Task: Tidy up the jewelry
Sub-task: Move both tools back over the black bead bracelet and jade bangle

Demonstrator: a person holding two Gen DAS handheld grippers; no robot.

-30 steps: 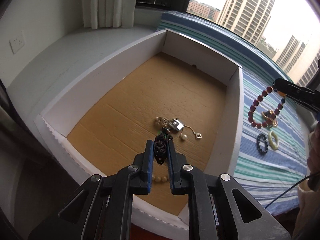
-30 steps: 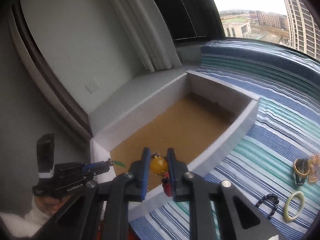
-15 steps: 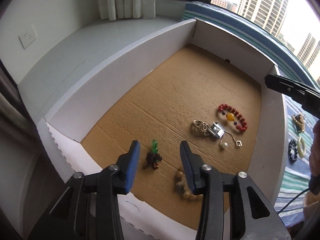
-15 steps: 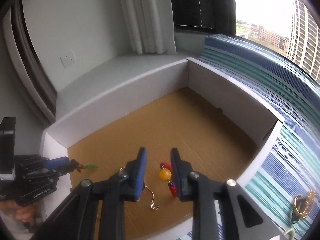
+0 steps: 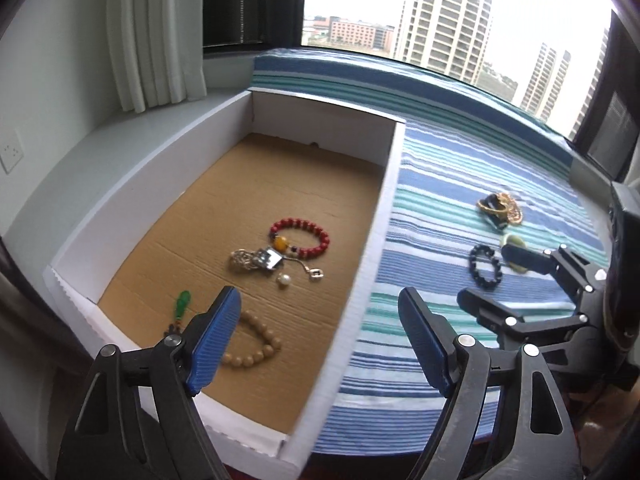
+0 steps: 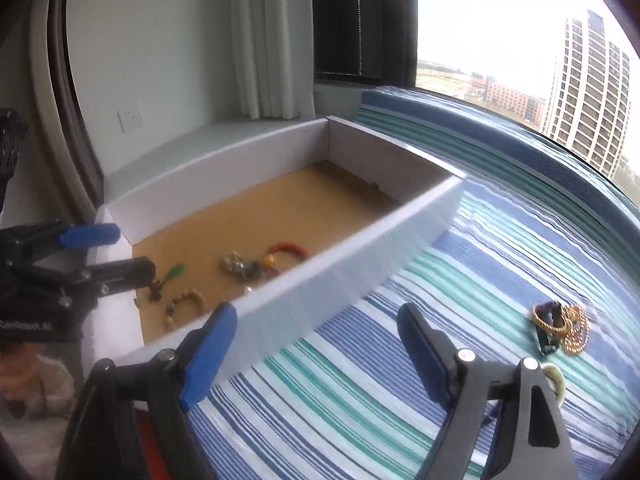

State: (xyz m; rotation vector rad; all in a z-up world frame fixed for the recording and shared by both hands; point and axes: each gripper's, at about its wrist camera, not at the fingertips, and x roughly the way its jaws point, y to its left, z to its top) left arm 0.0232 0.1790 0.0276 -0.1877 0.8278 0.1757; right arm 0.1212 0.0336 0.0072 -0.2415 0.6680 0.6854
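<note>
Both grippers empty, fingers spread wide & just been opening, nothing btwn them. Left gripper [image 5: 320,340] hangs over the box's [image 5: 384,216] right wall near the front. Right gripper [image 6: 316,344] sits over the striped cloth [image 6: 500,248] just outside that wall. In the box: red bead bracelet [image 5: 302,236], tan bead bracelet [image 5: 256,346], green pendant [image 5: 182,304], silver tangle w/ pearl [image 5: 256,260]. Still on the cloth: gold chain pile [image 5: 500,208], black bead bracelet [image 5: 485,266], pale ring [image 6: 556,380].

Blurred white lettering on left tool [image 6: 116,254], unreadable
</note>
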